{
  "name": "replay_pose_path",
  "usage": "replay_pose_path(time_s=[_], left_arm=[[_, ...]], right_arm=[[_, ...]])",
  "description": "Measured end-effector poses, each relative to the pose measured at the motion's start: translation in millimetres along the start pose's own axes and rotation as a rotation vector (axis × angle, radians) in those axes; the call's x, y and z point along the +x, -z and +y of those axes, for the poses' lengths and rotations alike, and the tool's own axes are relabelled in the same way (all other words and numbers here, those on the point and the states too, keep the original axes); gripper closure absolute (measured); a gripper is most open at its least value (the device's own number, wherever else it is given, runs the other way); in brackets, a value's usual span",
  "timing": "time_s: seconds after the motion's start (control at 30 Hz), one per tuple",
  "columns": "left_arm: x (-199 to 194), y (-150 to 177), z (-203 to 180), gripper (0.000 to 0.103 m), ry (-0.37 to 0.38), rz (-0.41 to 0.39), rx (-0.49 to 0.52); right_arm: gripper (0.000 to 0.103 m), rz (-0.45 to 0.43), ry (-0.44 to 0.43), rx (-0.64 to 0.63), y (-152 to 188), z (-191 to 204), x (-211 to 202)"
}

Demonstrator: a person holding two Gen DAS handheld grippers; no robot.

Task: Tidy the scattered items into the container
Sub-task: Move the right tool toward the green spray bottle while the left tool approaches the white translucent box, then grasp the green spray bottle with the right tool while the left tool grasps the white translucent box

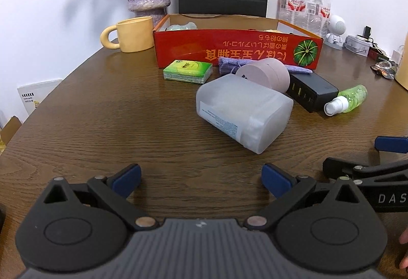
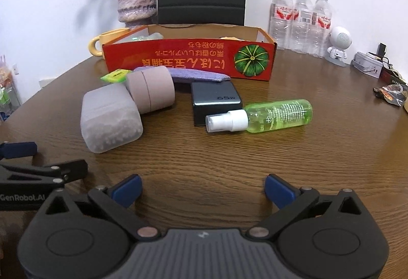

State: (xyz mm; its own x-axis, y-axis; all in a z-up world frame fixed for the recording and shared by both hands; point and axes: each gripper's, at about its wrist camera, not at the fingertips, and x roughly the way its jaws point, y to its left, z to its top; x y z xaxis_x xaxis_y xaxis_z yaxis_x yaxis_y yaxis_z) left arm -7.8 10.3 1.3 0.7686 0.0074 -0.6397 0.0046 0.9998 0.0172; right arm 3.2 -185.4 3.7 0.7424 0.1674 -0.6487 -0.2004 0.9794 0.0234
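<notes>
Blue-padded fingers of the left gripper (image 1: 201,178) and right gripper (image 2: 203,189) are spread wide, holding nothing, low over the brown table (image 2: 204,151). Beyond lie a frosted box (image 2: 109,118), green spray bottle (image 2: 278,116), black charger (image 2: 214,100), pink cylinder (image 2: 150,93), purple cloth (image 2: 199,75) and green tissue pack (image 1: 188,71), all outside the red container (image 2: 188,60).
</notes>
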Motion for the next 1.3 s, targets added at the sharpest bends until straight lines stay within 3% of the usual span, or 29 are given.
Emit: replay_pose_path(time_s=[0.87, 1.07, 1.2, 1.3], left_arm=[[4.8, -3.0, -3.4, 0.000, 0.016, 0.001, 0.009], [1.2, -6.4, -7.3, 0.000, 0.054, -0.020, 0.056], [-2.2, -18.9, -22.2, 0.000, 0.112, -0.087, 0.106], [15.5, -33.6, -34.9, 0.000, 0.084, -0.067, 0.089]], right_arm=[[0.000, -0.009, 0.055, 0.042, -2.6, -1.4, 4.9], [0.000, -0.007, 0.039, 0.022, -4.2, -2.4, 5.9], [0.000, 0.004, 0.074, -0.028, -15.7, -21.5, 8.1], [0.000, -0.015, 0.081, -0.011, -32.8, -46.8, 9.2]])
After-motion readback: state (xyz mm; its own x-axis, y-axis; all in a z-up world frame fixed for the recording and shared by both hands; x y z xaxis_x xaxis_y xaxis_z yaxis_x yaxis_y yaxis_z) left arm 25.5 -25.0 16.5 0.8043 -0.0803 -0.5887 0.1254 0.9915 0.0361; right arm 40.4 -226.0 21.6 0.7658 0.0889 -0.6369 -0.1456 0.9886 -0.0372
